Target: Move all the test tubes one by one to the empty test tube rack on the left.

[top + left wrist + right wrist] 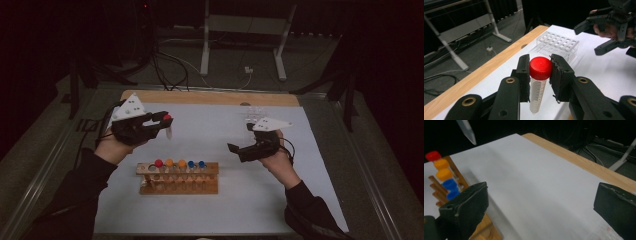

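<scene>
Tube [537,93], clear with printed scale and red cap, clamped in left tongs [540,72]; right tongs [541,202] gape empty.

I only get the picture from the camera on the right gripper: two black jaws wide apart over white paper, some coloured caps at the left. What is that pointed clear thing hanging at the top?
Observer: The tip of a red-capped tube. The left gripper grips it by the cap, clear of the table.
Operator: Where do those coloured caps sit?
Observer: In a wooden rack near the person: one red, two orange, two blue, with one free hole at its left end.
Operator: Is anything else on the table?
Observer: Yes, a clear plastic rack at the far side, empty as far as the left gripper view shows.
Operator: Does my gripper hold anything?
Observer: No, the right gripper is open with nothing between its jaws.
</scene>
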`<state>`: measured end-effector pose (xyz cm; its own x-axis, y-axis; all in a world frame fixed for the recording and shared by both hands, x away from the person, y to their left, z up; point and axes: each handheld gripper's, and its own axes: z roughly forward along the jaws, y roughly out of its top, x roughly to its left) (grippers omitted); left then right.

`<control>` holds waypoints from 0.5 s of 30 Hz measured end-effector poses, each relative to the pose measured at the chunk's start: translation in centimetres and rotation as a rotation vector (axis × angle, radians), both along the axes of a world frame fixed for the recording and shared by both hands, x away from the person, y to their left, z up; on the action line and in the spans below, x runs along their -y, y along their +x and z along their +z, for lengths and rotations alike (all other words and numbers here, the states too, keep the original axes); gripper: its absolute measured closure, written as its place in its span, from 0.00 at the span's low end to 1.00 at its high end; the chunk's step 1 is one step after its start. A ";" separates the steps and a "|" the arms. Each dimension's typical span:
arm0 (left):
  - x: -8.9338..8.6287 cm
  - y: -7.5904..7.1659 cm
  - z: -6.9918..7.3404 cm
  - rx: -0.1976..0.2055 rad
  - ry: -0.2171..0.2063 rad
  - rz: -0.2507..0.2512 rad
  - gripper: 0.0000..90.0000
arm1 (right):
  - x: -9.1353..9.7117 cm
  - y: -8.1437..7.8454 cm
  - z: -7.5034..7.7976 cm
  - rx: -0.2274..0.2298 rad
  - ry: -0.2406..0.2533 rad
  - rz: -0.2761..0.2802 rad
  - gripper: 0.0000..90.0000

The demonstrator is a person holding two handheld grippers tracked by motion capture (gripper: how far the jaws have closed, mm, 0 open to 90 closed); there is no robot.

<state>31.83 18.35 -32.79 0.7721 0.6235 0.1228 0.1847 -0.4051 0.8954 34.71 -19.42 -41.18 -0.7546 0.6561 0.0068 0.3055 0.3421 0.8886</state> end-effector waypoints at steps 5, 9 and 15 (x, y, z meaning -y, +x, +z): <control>-2.0 -1.5 -0.6 -0.008 0.012 0.026 0.80 | 0.9 -0.7 -1.9 -0.027 -0.037 -0.013 0.00; -3.4 -2.8 -0.9 -0.007 0.006 0.040 0.80 | 1.6 -1.3 -3.2 -0.052 -0.049 -0.015 0.00; -5.2 -5.0 -0.7 0.006 -0.022 0.048 0.80 | 2.6 -2.6 -4.7 -0.071 -0.090 -0.004 0.00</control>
<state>26.84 23.52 -33.47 0.7403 0.6627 0.1130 0.1982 -0.3758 0.9053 32.14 -22.00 -45.90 -0.7514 0.6598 0.0010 0.3685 0.4184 0.8301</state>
